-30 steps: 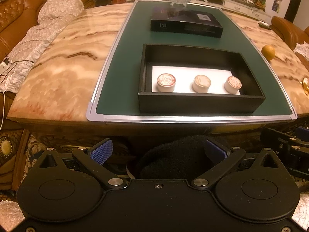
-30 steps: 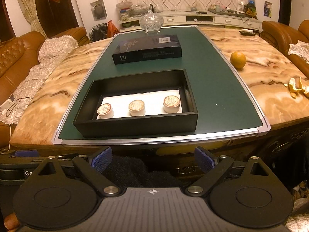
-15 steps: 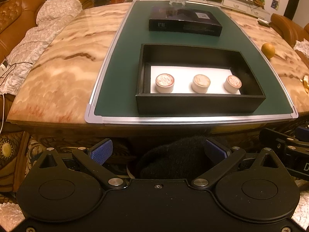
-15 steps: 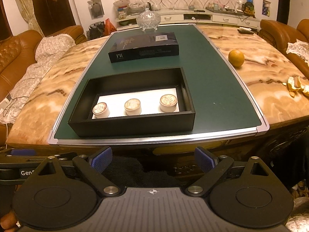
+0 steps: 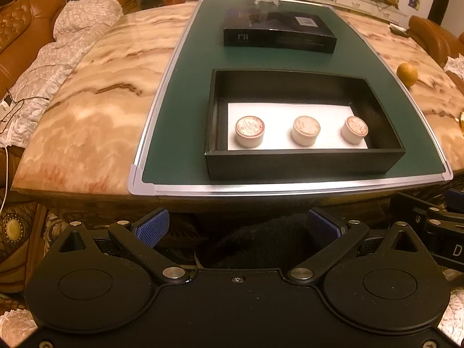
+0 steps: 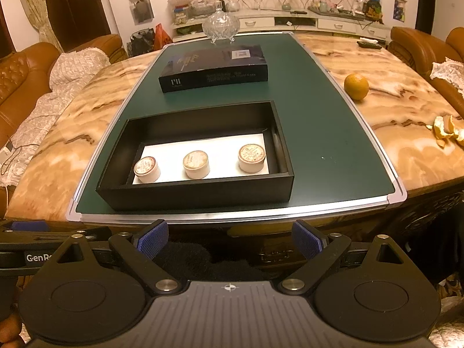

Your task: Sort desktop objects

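Note:
An open black box (image 5: 301, 163) (image 6: 200, 192) stands near the front edge of a green mat (image 5: 188, 87) (image 6: 319, 133). Three small white round jars sit in a row on its white liner: left (image 5: 250, 131) (image 6: 147, 169), middle (image 5: 306, 130) (image 6: 196, 164), right (image 5: 354, 130) (image 6: 251, 158). A closed black box lid (image 5: 279, 33) (image 6: 214, 68) lies farther back on the mat. My left gripper (image 5: 236, 227) and right gripper (image 6: 229, 239) are both open and empty, held below and in front of the table edge.
A glass bowl (image 6: 221, 27) stands at the mat's far end. An orange (image 6: 356, 86) (image 5: 407, 74) and orange peel (image 6: 446, 130) lie on the marble table (image 5: 81, 116) at the right. Sofas flank the table.
Both grippers have drifted slightly, so the box and mat shift a little in view. Nothing on the table has moved. Both grippers stay open.

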`<state>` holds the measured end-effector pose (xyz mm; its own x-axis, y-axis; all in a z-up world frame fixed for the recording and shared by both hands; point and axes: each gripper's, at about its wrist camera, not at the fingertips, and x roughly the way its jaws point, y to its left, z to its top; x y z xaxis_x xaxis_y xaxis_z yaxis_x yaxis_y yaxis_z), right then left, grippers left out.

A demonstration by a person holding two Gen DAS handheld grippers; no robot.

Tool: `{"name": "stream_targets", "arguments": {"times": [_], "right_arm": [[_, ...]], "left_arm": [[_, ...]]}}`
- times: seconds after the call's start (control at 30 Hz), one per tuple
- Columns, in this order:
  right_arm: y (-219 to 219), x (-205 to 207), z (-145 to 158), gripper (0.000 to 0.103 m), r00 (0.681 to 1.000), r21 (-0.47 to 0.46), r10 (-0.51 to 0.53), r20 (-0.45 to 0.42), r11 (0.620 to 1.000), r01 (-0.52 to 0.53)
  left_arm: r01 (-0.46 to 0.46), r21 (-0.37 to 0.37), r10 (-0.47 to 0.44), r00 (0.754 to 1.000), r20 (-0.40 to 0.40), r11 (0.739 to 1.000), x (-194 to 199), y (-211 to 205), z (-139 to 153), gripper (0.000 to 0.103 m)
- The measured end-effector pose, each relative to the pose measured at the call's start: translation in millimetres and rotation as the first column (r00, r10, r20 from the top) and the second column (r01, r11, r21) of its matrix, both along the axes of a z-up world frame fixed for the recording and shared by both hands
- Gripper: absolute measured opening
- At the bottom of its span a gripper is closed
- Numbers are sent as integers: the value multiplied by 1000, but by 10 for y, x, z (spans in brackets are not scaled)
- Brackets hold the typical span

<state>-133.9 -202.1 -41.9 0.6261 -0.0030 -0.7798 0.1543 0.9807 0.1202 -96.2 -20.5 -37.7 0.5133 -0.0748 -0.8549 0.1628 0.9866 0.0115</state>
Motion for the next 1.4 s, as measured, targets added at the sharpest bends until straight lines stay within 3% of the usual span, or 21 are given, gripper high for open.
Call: {"name": "stream_targets", "arguments": {"times": [1.4], "right_arm": [[-155, 852, -153, 96, 996, -15, 8, -84, 1000, -10]], "left_arm": [[10, 50, -6, 997, -83, 999, 798, -100, -101, 103]]}}
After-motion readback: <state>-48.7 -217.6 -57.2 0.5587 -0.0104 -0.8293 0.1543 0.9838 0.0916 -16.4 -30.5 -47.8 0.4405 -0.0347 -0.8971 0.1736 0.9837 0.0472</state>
